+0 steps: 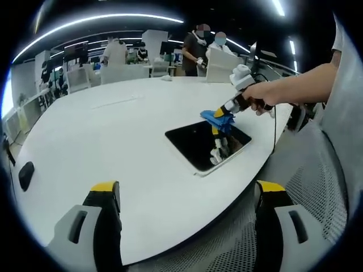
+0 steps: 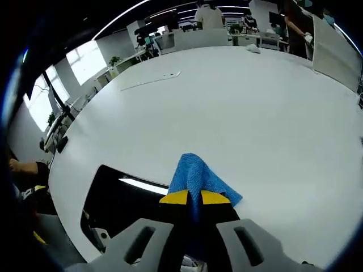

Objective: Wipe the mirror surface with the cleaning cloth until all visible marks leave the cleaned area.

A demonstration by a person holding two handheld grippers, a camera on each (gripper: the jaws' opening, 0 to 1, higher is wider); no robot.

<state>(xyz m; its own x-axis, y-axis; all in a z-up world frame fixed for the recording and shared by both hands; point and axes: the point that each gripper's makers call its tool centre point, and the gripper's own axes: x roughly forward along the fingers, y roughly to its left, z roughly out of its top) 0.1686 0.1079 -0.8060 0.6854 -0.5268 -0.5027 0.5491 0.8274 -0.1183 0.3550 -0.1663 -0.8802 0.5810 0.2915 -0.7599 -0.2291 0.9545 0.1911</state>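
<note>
2 grippers were at work over a wide white bench (image 1: 113, 141). In the left gripper view, the left gripper (image 1: 187, 218) hung low near the bench's near edge with its yellow-tipped jaws spread wide and nothing between them. Beyond it, a dark rectangular mirror (image 1: 195, 144) lay flat on the bench close to the rounded edge, and it reflected the tool above it. A person's hand (image 1: 262, 96) held the right gripper (image 1: 222, 115), reaching in from the right side of that view, with a blue cleaning cloth (image 1: 214, 118) at its tip touching the far edge of the mirror.

In the right gripper view, the right gripper (image 2: 194, 199) had its jaws pressed onto the cleaning cloth (image 2: 195, 175), which bunched up ahead of the yellow tips. The cloth sat on the mirror's (image 2: 122, 201) edge where the glass met the white bench (image 2: 238, 107). A bright strip of ceiling light reflected in the mirror. Whether marks were on the glass could not be told. A small black object (image 1: 25, 174) rested far left on the bench. Several people (image 1: 195, 48) stood at the far end of the room.
</note>
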